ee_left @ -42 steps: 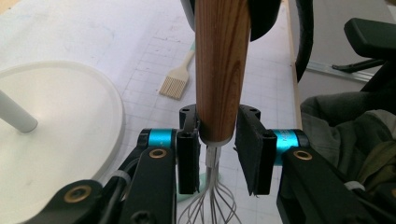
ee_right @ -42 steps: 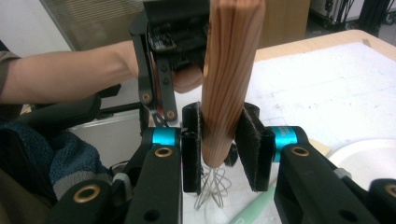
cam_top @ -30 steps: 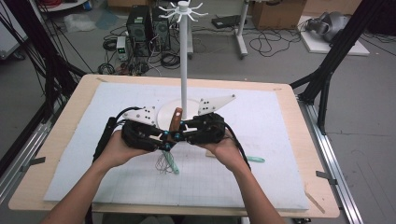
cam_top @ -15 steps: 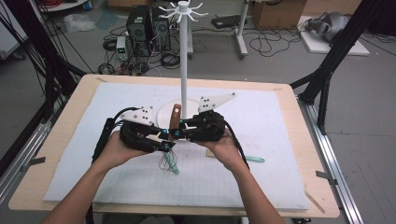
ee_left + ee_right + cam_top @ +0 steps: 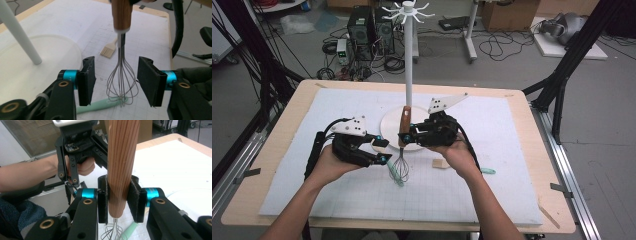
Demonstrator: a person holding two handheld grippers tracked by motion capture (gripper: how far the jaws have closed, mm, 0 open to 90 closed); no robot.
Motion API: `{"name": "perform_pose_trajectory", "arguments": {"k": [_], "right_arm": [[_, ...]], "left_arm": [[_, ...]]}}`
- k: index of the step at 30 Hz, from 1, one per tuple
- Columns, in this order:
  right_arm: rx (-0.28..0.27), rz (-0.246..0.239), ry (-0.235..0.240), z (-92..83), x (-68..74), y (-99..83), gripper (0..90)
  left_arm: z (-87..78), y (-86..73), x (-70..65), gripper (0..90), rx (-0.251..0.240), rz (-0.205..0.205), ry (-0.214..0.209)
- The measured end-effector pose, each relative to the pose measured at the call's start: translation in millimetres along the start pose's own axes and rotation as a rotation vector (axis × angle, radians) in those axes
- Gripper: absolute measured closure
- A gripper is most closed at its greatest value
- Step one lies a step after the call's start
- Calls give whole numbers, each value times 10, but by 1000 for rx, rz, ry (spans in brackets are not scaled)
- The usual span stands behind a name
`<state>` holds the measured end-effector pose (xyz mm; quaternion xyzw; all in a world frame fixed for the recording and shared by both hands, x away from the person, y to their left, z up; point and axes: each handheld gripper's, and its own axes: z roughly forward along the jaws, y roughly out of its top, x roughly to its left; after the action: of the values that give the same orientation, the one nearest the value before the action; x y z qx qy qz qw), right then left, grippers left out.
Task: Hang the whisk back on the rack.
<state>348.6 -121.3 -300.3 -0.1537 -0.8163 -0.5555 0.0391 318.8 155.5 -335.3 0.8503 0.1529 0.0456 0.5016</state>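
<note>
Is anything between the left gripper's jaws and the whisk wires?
Nothing visible. The left gripper has just been opening; its pads flank the whisk wires with bare gaps either side. The right gripper clamps the wooden handle above.

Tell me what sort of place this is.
Likely a robotics lab: a table framed by black camera struts, computer towers and loose cables on the floor, and handheld recording grippers.

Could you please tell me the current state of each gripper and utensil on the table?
Right gripper: shut on the whisk's wooden handle.
Left gripper: open, jaws just been opening, clear of the wires between them.
Whisk: upright, wires down.
Green utensil: lying flat.
Pastry brush: lying flat.
</note>
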Motion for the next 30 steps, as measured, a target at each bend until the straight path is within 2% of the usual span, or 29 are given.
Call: {"name": "perform_pose_trajectory", "arguments": {"k": [4, 11, 20, 30], "right_arm": [[14, -1, -10, -35, -23, 51, 723], [24, -8, -17, -95, -40, 147, 723], [30, -10, -26, -156, -69, 221, 723], [35, -19, -31, -182, -112, 305, 723]], "left_arm": [[-34, -63, 3, 431, -5, -11, 32], [-91, -168, -6, 381, -12, -19, 50], [-165, -292, 14, 332, -36, -52, 83], [-223, -435, 37, 284, -35, -82, 127]]}}
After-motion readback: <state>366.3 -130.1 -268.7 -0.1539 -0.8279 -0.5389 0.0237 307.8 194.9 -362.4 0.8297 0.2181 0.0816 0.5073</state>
